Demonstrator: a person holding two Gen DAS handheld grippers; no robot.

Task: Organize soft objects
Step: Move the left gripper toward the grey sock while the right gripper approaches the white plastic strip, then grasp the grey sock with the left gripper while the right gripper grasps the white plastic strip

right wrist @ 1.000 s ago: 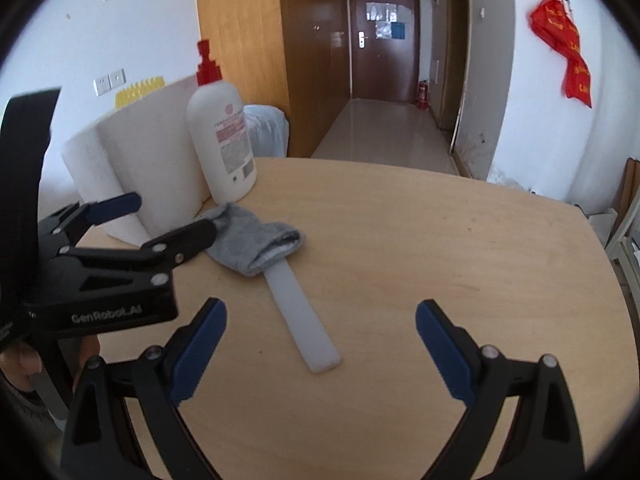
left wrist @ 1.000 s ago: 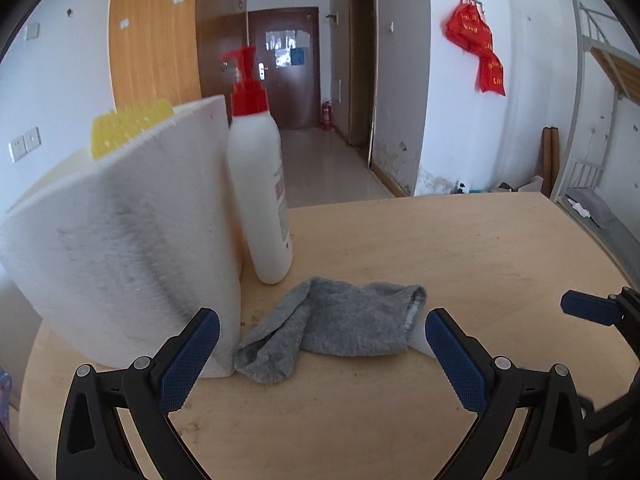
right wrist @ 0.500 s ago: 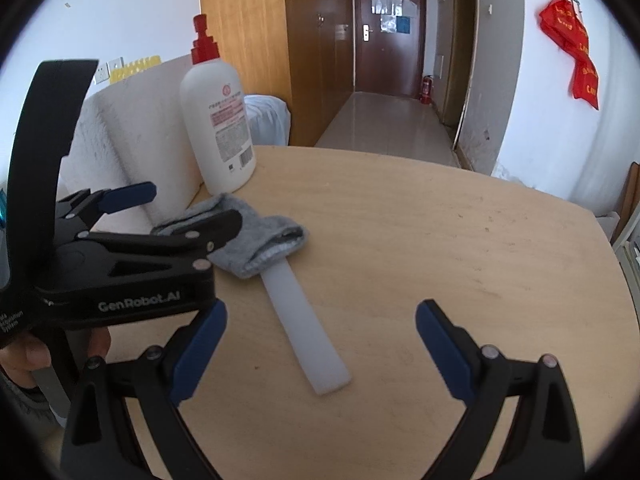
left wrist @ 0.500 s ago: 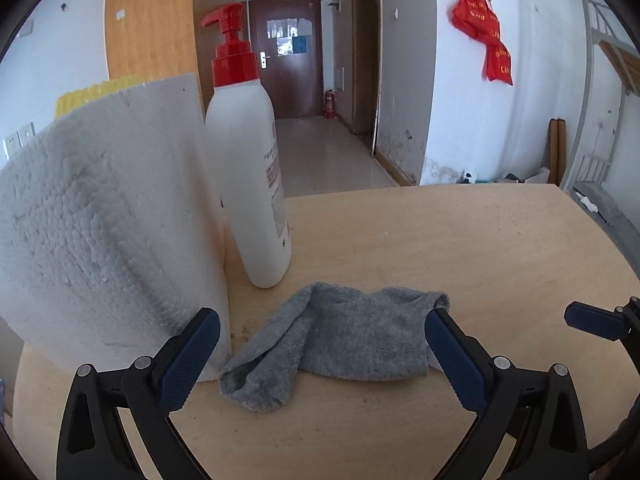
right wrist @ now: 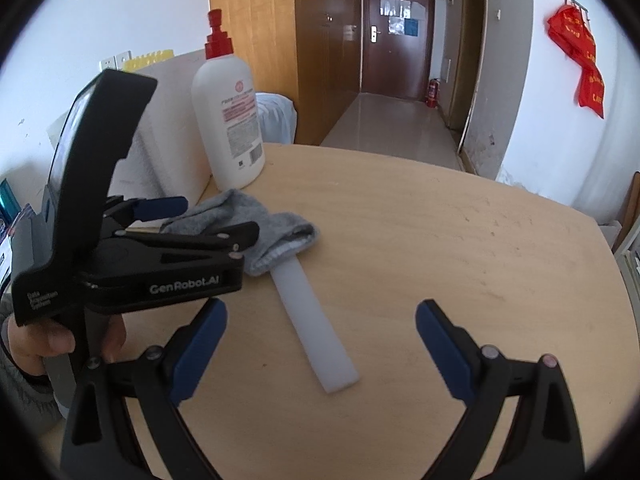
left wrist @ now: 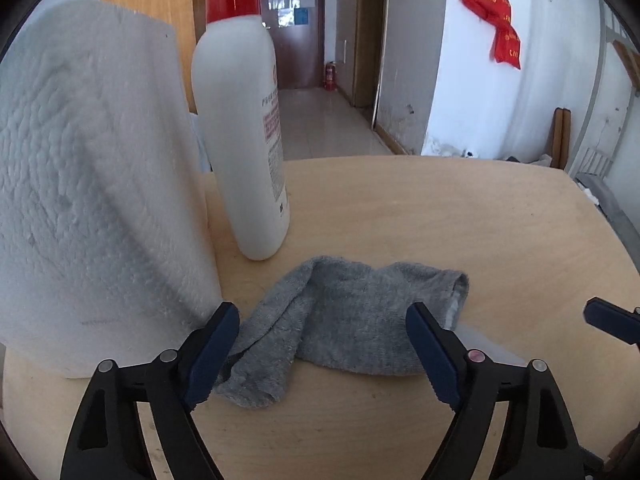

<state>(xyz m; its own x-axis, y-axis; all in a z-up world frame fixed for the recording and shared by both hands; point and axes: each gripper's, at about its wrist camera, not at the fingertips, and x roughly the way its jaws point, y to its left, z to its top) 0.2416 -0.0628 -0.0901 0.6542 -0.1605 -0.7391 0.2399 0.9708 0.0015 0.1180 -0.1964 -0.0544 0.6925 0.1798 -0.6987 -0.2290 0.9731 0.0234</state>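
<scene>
A grey sock (left wrist: pixel 340 316) lies crumpled on the wooden table (left wrist: pixel 460 216), pulled over one end of a white flat strip (right wrist: pixel 316 328). My left gripper (left wrist: pixel 322 356) is open, low over the table, its fingers on either side of the sock. In the right wrist view the sock (right wrist: pixel 264 228) sits partly behind the left gripper (right wrist: pixel 200 220). My right gripper (right wrist: pixel 320 348) is open and empty, above the free end of the strip.
A white lotion bottle (left wrist: pixel 244 132) with a red pump stands just behind the sock. A large white foam block (left wrist: pixel 88 208) stands left of it, close to my left finger. The bottle (right wrist: pixel 228 116) also shows in the right wrist view.
My left gripper has moved forward and down until its fingers flank the sock. The right gripper has shifted slightly closer to the strip. Both stay open.
</scene>
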